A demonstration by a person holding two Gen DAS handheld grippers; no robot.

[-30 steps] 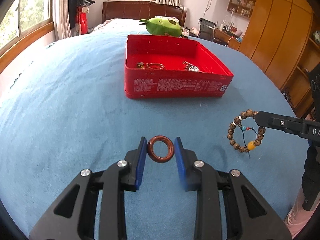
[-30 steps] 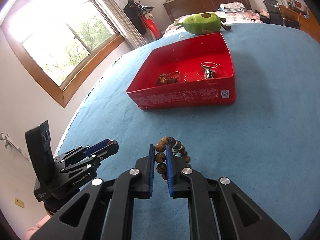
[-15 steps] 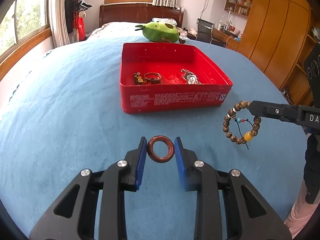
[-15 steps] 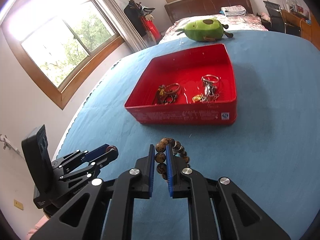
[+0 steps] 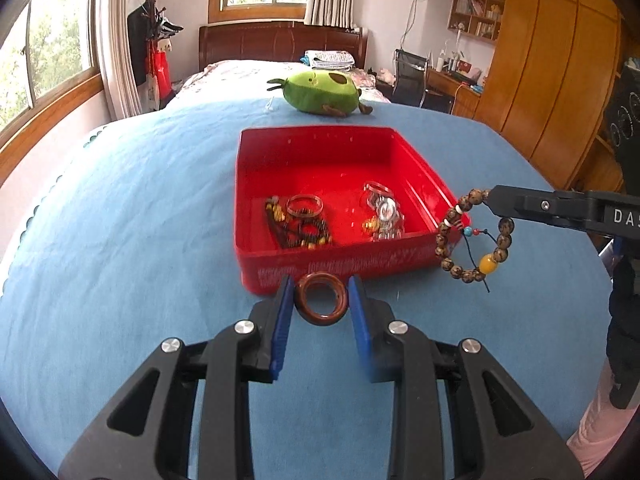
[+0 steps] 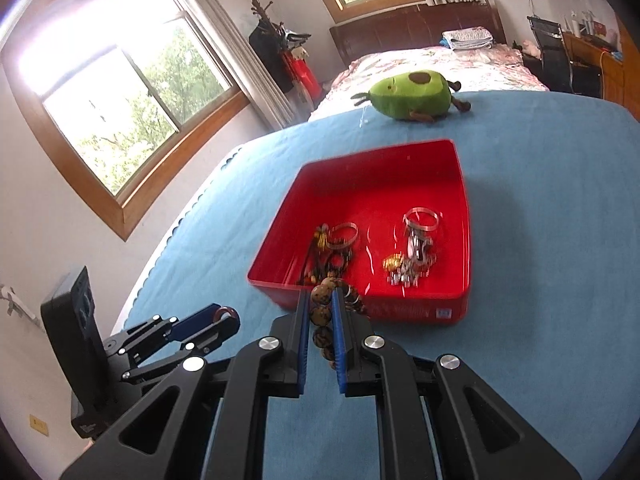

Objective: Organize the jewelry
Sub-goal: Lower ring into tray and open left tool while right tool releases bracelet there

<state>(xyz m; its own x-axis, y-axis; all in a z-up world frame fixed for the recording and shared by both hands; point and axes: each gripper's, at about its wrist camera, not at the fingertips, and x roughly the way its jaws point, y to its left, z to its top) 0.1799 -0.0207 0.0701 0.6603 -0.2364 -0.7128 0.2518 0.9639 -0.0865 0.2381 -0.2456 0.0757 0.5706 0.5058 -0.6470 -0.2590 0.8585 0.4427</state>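
My left gripper (image 5: 321,294) is shut on a brown wooden ring (image 5: 338,303), held in the air just before the near wall of the red tin box (image 5: 340,266). My right gripper (image 6: 320,304) is shut on a brown bead bracelet (image 6: 320,314); in the left wrist view the bracelet (image 5: 472,236) dangles from the right gripper's tip (image 5: 491,196) at the box's right front corner. The red tin box (image 6: 408,312) holds bangles, dark beads and a silver watch. In the right wrist view the left gripper (image 6: 224,318) shows at lower left, ring between its tips.
The box sits on a blue cloth surface (image 5: 120,220). A green avocado plush toy (image 5: 320,94) lies beyond the box. A bed, a window, a coat stand and wooden cabinets (image 5: 540,80) fill the room behind. A pink sleeve (image 5: 596,436) shows at lower right.
Both grippers have risen and moved toward the red box with their loads; the box now looks nearer and its inside shows more. Both grips are unchanged.
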